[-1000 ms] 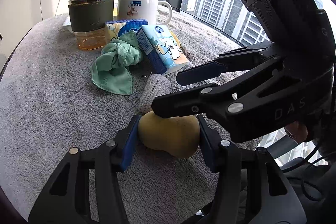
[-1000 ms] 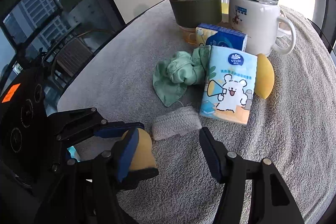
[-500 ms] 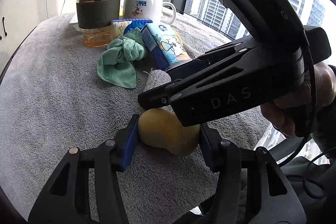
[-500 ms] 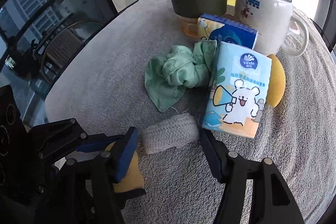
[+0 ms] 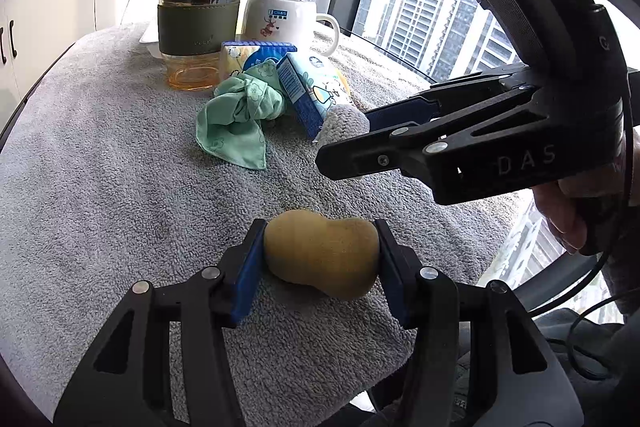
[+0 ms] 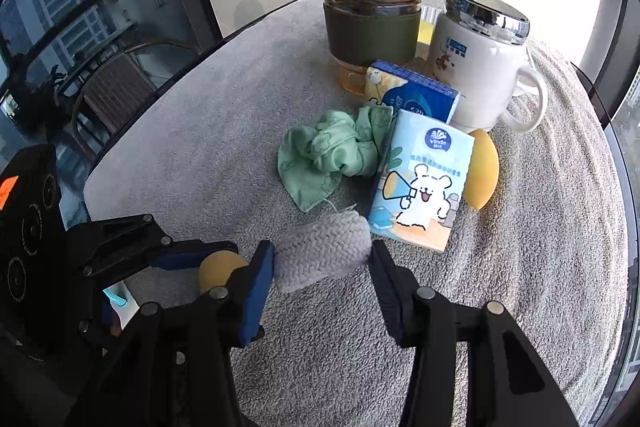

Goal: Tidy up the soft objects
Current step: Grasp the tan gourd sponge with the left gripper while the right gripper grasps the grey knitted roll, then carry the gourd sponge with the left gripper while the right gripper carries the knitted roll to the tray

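A yellow peanut-shaped sponge [image 5: 320,259] rests on the grey towel [image 5: 100,167], and my left gripper [image 5: 320,261] is shut on it, a pad pressing each end. In the right wrist view a grey knitted roll [image 6: 322,251] lies between the closing jaws of my right gripper [image 6: 320,263], and both pads touch its ends. The left wrist view shows the right gripper [image 5: 344,139] coming in from the right over the same grey roll [image 5: 344,123]. A crumpled green cloth [image 6: 332,155] and a bear-print tissue pack [image 6: 420,187] lie just behind the roll.
Behind them are a blue tissue pack [image 6: 416,95], a yellow sponge half [image 6: 482,171], a green-sleeved glass tumbler [image 6: 372,27] with a straw and a lidded white mug [image 6: 476,59]. The towel's edge drops off close to my left gripper, with a chair [image 6: 112,87] beyond.
My right gripper left the spot over the yellow sponge, shifted to the grey knitted roll and narrowed its jaws around it. The left gripper kept its hold on the sponge.
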Demonstrator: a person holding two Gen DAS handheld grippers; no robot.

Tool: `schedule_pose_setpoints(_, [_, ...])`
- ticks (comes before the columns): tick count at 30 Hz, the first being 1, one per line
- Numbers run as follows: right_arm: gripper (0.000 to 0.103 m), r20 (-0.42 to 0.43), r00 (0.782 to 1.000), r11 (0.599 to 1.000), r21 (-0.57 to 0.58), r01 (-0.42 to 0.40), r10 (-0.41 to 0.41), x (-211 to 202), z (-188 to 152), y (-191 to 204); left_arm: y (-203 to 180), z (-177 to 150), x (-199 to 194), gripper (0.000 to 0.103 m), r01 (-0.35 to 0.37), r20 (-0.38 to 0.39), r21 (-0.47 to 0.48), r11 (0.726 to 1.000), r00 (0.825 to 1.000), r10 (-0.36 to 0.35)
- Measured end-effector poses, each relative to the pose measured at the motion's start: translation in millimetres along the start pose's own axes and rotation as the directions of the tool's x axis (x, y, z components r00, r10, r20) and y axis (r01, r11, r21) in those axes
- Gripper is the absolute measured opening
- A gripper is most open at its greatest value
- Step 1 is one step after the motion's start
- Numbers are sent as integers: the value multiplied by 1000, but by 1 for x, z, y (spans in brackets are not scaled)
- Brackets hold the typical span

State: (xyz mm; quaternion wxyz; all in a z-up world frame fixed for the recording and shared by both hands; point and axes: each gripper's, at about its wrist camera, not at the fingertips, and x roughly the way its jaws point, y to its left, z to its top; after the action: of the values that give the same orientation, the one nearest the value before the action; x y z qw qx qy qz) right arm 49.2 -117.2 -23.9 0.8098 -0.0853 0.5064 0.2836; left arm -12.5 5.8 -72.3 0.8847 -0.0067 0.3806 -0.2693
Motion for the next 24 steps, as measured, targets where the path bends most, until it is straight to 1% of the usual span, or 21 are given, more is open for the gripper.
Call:
schedule_pose_setpoints(4, [51, 13, 999, 999, 41, 30, -30, -9, -6, -20, 5, 6, -4, 50, 2, 9, -30, 1000, 1000, -1])
schedule_pose_setpoints(6, [51, 19, 999, 997, 64, 42, -43, -13, -9, -31, 6, 8, -7, 50, -14, 15, -32, 999, 1000, 14])
schedule_pose_setpoints(9, [51, 29, 998, 995, 87, 57, -60, -20, -14, -41, 11, 13, -11, 50, -43, 19, -43, 998, 999, 44])
schedule_pose_setpoints(13, [51, 47, 994, 990, 107, 97, -103, -31, -20, -57, 26, 24, -19, 50, -103, 39, -69, 992, 994, 106])
schedule_pose_setpoints(17, [51, 68, 988, 982, 138, 129, -139, -43, -22, -73, 51, 36, -29, 50, -183, 57, -115, 976, 980, 190])
schedule_pose_setpoints(21, [51, 87, 980, 972, 171, 163, -180, -52, -16, -91, 75, 54, -38, 50, -256, 80, -149, 955, 960, 270])
schedule_pose_setpoints(24, [51, 99, 975, 965, 188, 180, -201, -58, -13, -102, 90, 68, -46, 50, -296, 94, -161, 942, 945, 313])
